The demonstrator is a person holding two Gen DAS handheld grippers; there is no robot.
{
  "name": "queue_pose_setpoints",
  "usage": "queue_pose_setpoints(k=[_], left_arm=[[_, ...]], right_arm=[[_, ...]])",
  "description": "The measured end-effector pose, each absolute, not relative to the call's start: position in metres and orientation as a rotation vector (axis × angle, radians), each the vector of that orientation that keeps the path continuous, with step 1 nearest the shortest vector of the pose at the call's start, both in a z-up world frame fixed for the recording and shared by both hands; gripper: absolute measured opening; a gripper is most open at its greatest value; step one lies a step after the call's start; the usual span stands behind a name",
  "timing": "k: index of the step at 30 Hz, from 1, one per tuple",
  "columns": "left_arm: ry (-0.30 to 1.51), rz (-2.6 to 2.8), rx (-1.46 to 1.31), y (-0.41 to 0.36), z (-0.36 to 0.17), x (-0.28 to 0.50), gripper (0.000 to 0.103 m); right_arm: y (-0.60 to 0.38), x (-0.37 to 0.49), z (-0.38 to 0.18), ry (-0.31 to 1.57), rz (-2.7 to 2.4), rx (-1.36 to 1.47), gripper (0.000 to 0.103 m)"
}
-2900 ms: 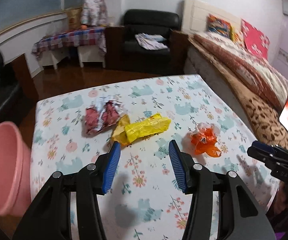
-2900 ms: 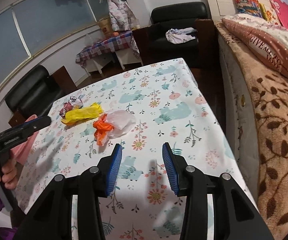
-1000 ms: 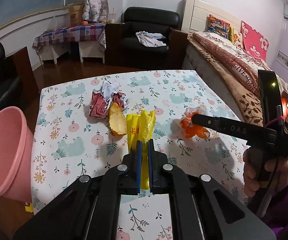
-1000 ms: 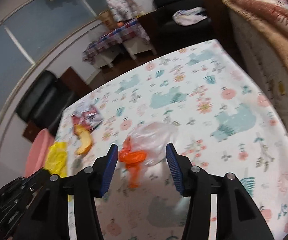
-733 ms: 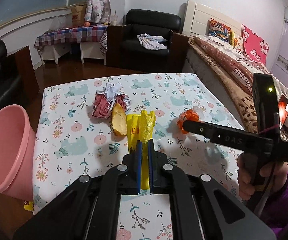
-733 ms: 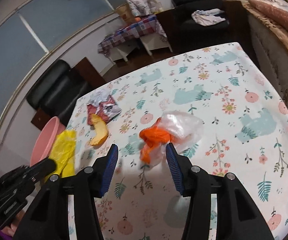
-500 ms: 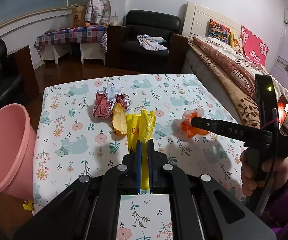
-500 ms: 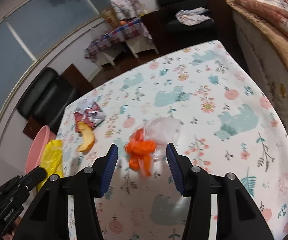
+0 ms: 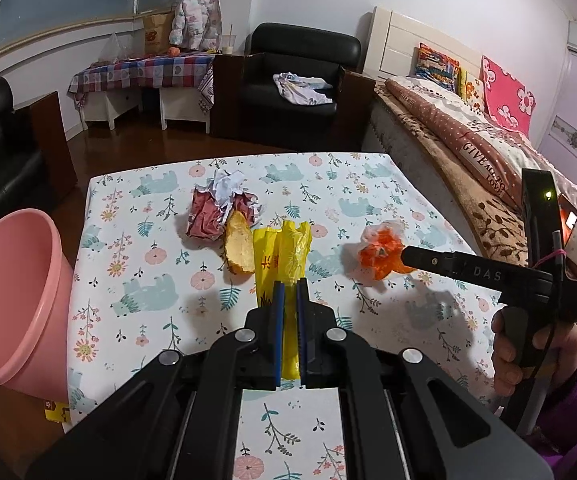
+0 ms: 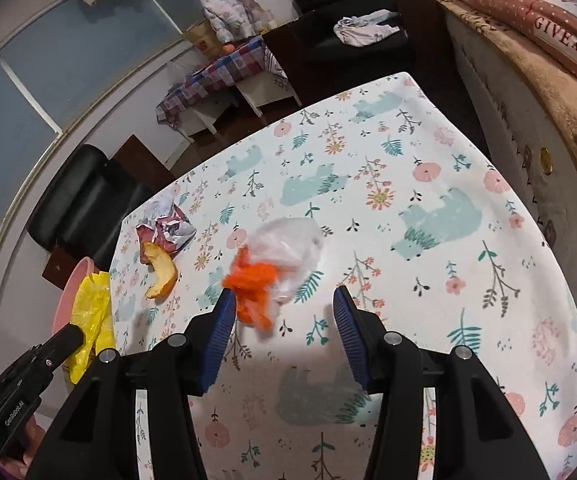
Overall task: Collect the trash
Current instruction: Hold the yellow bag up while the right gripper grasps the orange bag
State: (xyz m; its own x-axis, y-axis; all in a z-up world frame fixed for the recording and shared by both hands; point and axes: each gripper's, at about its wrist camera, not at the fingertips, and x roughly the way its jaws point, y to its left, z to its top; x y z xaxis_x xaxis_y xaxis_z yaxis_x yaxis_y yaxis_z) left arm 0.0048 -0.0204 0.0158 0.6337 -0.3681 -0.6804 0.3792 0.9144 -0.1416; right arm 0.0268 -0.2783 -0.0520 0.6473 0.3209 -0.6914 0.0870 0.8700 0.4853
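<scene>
My left gripper [image 9: 289, 292] is shut on a yellow plastic bag [image 9: 282, 264] and holds it above the floral table; the bag also shows in the right wrist view [image 10: 90, 312]. My right gripper [image 10: 282, 308] is open just above an orange and clear plastic bag [image 10: 264, 276], which also shows in the left wrist view [image 9: 380, 254]. A piece of peel [image 9: 238, 248] and a crumpled red and white wrapper [image 9: 216, 212] lie on the cloth left of the yellow bag.
A pink bin [image 9: 12, 304] stands at the table's left edge. A bed [image 9: 488, 152] runs along the right side. A black armchair [image 9: 300, 80] and a checked side table [image 9: 144, 72] stand beyond the far edge.
The left gripper closed on the yellow bag and lifted it off the peel. The right gripper swung over the orange bag and now hovers lower over it.
</scene>
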Motion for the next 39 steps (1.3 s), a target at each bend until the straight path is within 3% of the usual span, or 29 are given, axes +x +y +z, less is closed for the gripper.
queue_pose_setpoints(k=[15,16,18,39], left_arm=[[0.763,-0.428,0.003,-0.019,0.015,-0.001,0.005],[0.762,-0.427,0.001,-0.018,0.015,-0.002,0.005],[0.759,-0.426,-0.001,-0.016,0.016,-0.003,0.005],[0.715,-0.311,-0.059,0.009,0.026,-0.010,0.005]], right_arm=[[-0.263,0.049,-0.059,0.888,0.130,0.535,0.050],[-0.264,0.049,-0.061,0.887,0.142,0.550,0.048],[-0.263,0.049,-0.061,0.871,0.159,0.558,0.033],[-0.163,-0.010,0.002,0.708,0.325,0.151,0.033]])
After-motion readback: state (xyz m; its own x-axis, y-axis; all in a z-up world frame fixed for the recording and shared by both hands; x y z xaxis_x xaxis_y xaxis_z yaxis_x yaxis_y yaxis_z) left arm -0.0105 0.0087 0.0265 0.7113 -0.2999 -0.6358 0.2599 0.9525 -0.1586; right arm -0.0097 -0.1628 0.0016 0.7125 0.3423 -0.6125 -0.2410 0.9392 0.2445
